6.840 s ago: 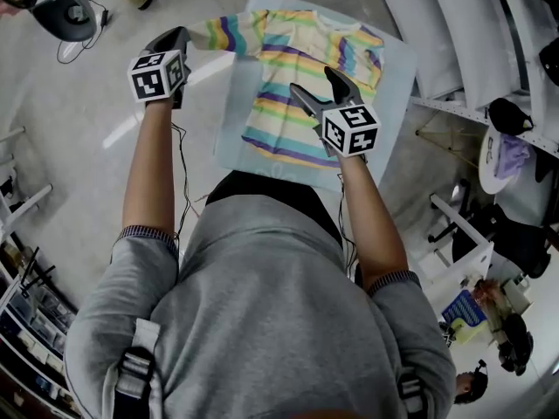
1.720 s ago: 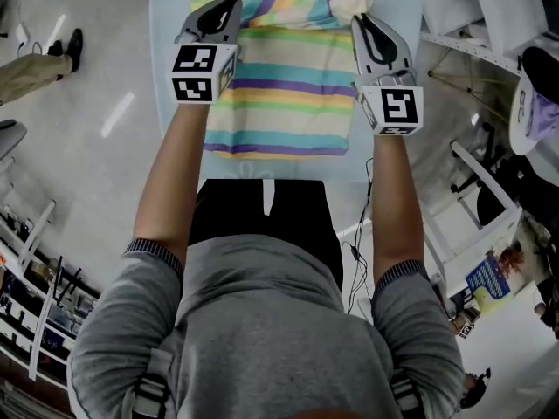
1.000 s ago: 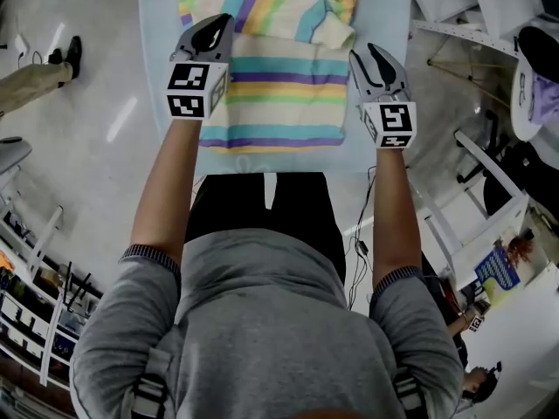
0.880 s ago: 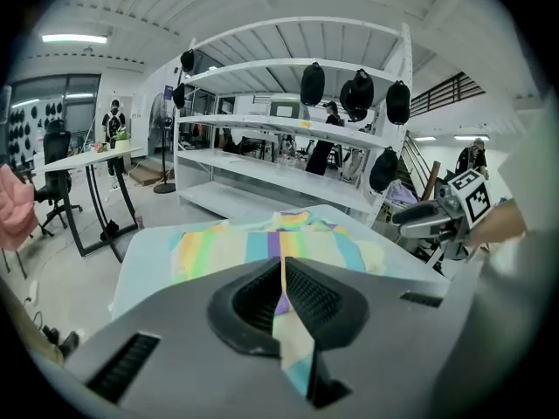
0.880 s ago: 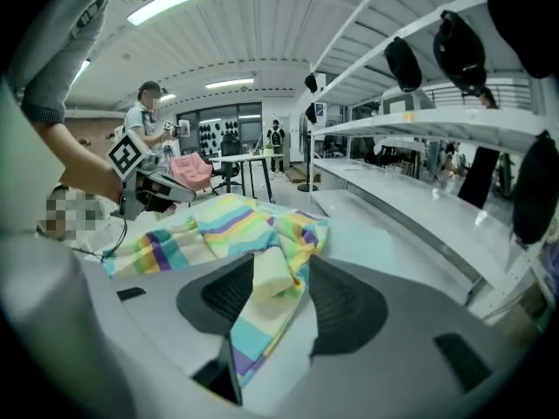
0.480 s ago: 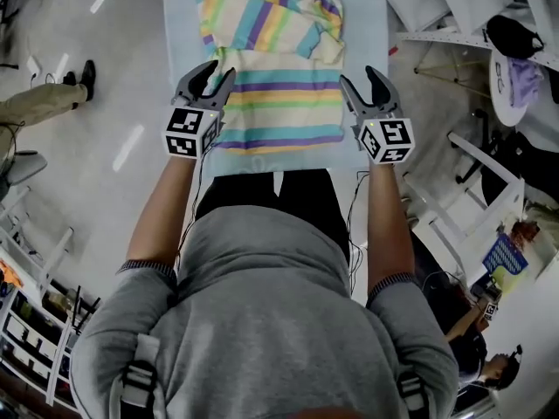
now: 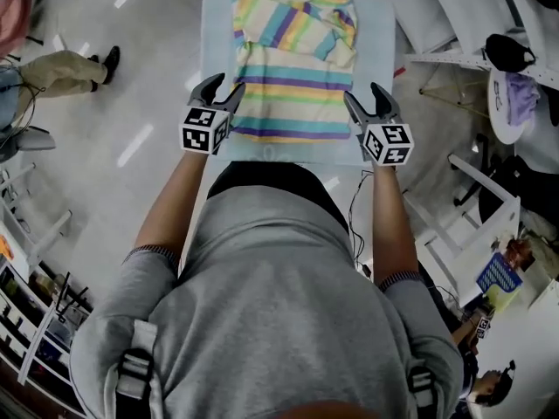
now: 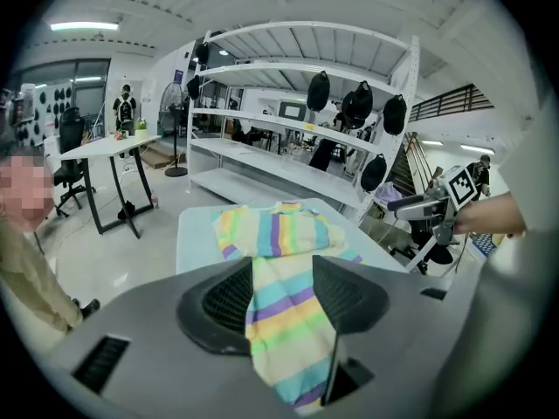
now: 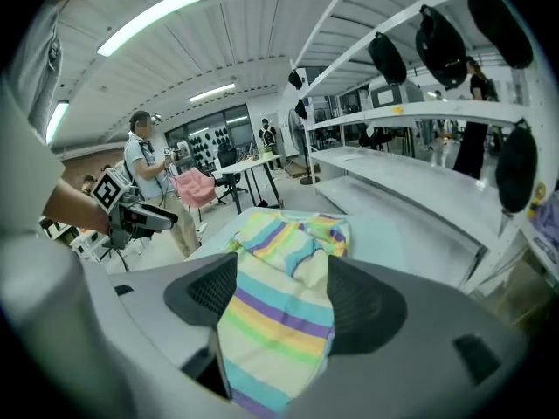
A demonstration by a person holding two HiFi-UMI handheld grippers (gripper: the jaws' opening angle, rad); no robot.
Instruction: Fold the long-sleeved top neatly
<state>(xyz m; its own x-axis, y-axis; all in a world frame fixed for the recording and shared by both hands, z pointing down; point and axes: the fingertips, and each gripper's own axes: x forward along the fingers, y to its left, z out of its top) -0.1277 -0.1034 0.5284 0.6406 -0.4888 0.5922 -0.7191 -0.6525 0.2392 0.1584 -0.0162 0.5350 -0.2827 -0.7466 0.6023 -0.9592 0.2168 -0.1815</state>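
Head view: striped top (image 7: 293,68) lies flat on the pale blue table (image 7: 218,24), hem near the front edge. Left gripper (image 7: 225,85) and right gripper (image 7: 362,94) flank the hem corners. Open floor (image 7: 148,103) lies left.
Left gripper view: jaws have just been opening and stand apart, gripping nothing.
Right gripper view: the same, with the top lying ahead.
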